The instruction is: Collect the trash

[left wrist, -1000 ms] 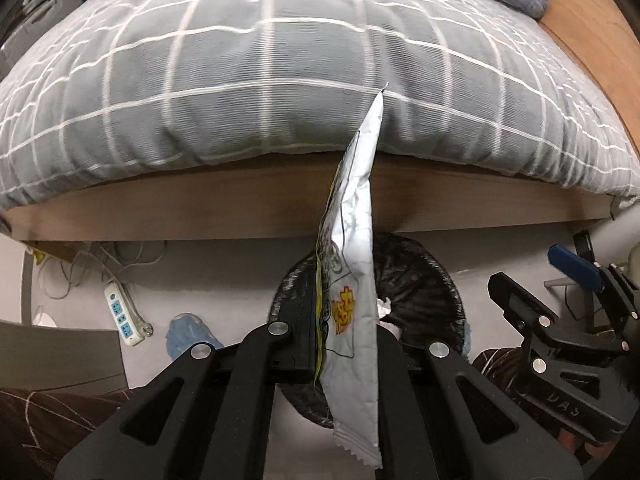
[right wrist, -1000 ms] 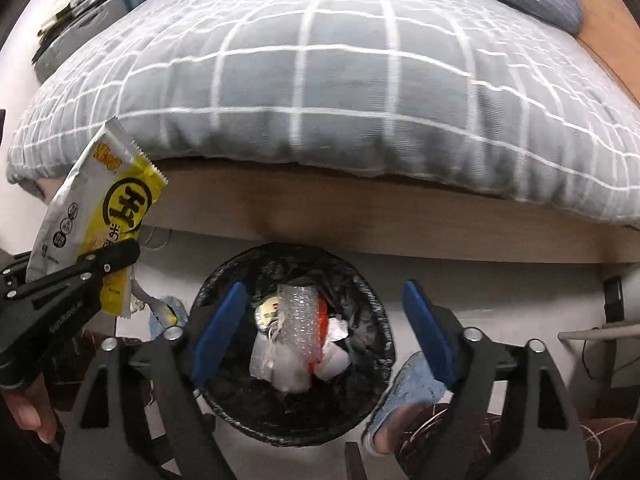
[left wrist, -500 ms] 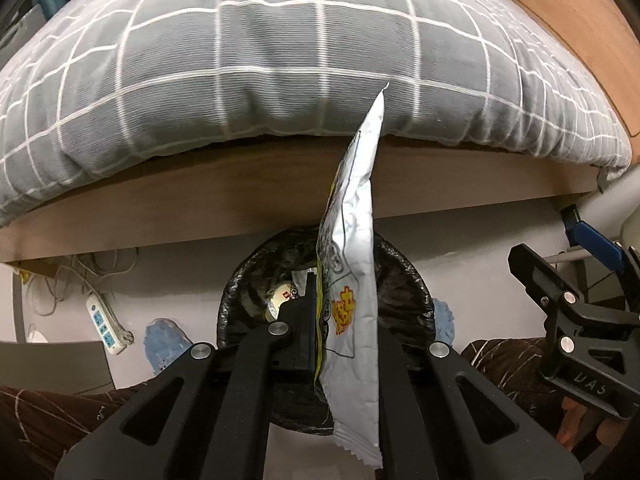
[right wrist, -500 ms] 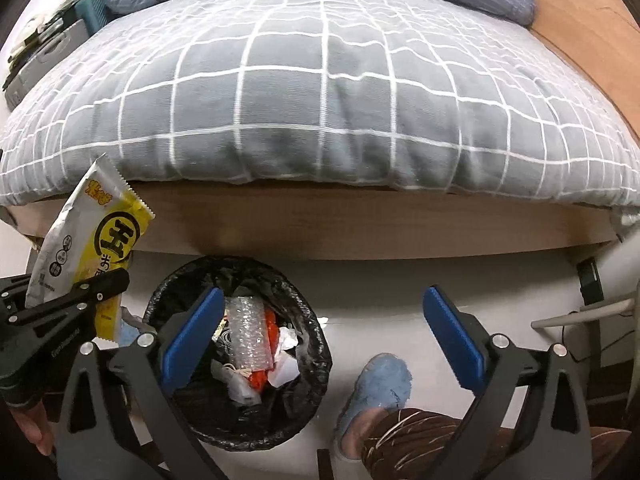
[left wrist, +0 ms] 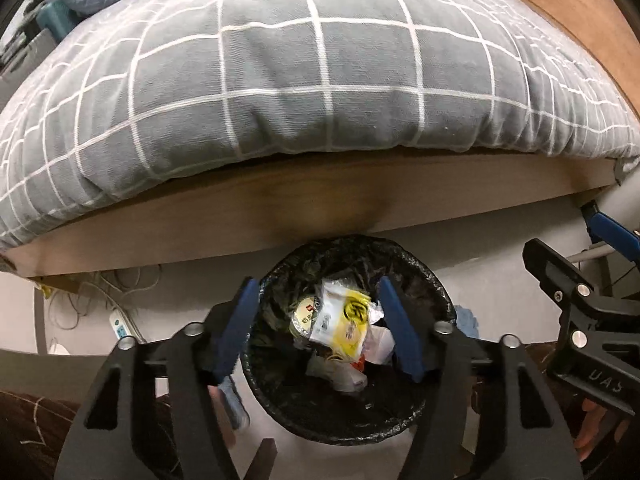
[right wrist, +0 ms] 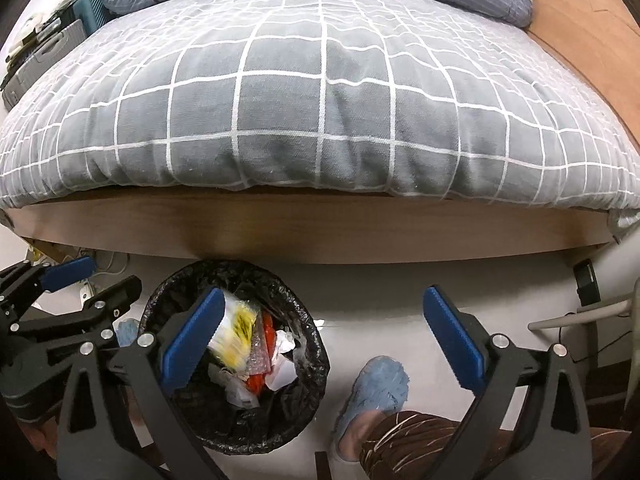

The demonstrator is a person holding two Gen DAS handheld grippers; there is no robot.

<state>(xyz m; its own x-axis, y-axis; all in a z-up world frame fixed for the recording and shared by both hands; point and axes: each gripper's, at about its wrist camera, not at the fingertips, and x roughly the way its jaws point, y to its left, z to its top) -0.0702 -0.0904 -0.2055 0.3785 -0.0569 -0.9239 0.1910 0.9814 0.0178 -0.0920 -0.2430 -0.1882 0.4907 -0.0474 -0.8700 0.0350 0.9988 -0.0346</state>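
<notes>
Tongs on the left (left wrist: pixel 316 328) gape wide, empty, above the round black-lined trash bin (left wrist: pixel 424 404); a yellow-and-white snack wrapper (left wrist: pixel 340 322), seemingly blurred, lies inside. Right tongs (right wrist: pixel 320 340) likewise spread, empty.

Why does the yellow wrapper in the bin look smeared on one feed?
Right wrist view: the yellow and white snack wrapper is motion-blurred inside the black-lined round trash bin. Left wrist view: the same wrapper is sharper and readable. Both views bow the wooden bed frame with fisheye distortion.
</notes>
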